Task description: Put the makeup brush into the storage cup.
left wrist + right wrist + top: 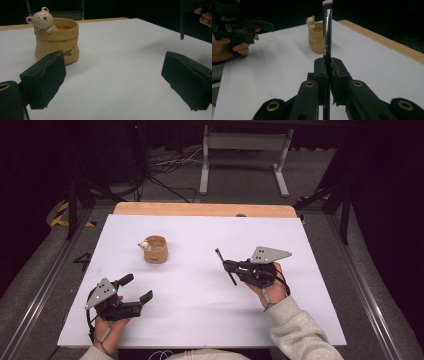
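Tabletop (200,285) white, wood-edged, dark surroundings; right gripper (229,266) clamps brush (225,265); left gripper (137,287) jaws apart; pot (155,250) probably ceramic.

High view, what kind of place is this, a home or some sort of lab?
Probably a lab or recording studio, not a home. The table has a plain white top, black curtains hang around it, loose cables trail over the grey carpet, and a person works with a hand-held gripper in each hand.

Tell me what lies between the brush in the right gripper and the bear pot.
Nothing: between the brush held in the right gripper and the bear pot there is bare white table, as the high view shows.
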### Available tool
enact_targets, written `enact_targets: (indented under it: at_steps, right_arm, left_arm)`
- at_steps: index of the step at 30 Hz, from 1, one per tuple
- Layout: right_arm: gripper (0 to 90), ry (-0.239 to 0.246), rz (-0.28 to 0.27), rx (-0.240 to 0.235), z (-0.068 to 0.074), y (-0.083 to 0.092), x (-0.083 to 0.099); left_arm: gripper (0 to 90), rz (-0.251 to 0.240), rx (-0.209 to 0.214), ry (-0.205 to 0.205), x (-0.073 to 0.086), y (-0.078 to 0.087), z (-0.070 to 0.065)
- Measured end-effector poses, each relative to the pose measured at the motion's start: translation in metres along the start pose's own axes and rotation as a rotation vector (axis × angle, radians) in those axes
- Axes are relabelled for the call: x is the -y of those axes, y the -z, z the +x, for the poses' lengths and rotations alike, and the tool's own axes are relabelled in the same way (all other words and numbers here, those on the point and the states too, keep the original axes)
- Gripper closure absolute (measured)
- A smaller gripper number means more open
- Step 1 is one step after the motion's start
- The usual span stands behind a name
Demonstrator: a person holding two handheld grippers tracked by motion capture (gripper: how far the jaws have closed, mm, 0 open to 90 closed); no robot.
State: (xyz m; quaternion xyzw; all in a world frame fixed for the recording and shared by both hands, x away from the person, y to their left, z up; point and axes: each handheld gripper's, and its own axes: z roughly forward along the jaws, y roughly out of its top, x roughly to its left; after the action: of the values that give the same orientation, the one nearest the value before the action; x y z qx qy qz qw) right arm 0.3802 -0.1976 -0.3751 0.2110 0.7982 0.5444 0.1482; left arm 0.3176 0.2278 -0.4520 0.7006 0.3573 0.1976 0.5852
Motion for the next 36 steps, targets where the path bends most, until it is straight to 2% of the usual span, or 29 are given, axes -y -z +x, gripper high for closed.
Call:
enact_targets:
  at_steps: [4,8,11,13,14,15,22,27,31,35,36]
  right_arm:
    - [84.1,0.023,-0.067,-0.026,0.004,-0.002,0.005]
    - [84.1,0.020,-0.087,-0.058,0.008,-0.010,0.010]
    - [84.1,0.018,-0.103,-0.064,0.010,-0.013,0.012]
    - [84.1,0.016,-0.160,-0.077,0.015,-0.018,0.015]
    - [84.1,0.016,-0.160,-0.077,0.015,-0.018,0.015]
    - [84.1,-0.001,-0.213,-0.103,0.017,-0.021,0.018]
    - [84.1,0.002,-0.216,-0.109,0.027,-0.032,0.023]
    - [84.1,0.011,-0.218,-0.100,0.028,-0.032,0.024]
    - [84.1,0.008,-0.220,-0.098,0.027,-0.031,0.024]
    - [84.1,0.005,-0.223,-0.094,0.027,-0.031,0.024]
    - [84.1,0.005,-0.223,-0.094,0.027,-0.031,0.024]
  left_arm:
    - [6.5,0.004,0.001,-0.009,0.000,0.000,0.000]
    - [6.6,-0.001,0.005,-0.004,0.000,-0.001,0.000]
    - [6.8,0.000,0.007,-0.008,0.000,-0.002,-0.001]
    - [6.9,0.003,0.007,-0.018,-0.001,-0.002,-0.002]
    - [6.9,0.003,0.007,-0.018,-0.001,-0.002,-0.002]
    - [6.9,0.001,0.007,-0.015,-0.001,-0.002,-0.002]
    - [8.6,-0.003,0.022,-0.020,-0.002,-0.003,-0.002]
    - [9.7,-0.014,0.035,-0.032,-0.005,-0.004,-0.004]
    - [9.7,-0.027,0.072,-0.021,-0.012,-0.007,-0.005]
    - [10.7,-0.036,0.141,-0.029,-0.025,-0.009,-0.009]
    - [10.9,-0.036,0.141,-0.029,-0.025,-0.009,-0.009]
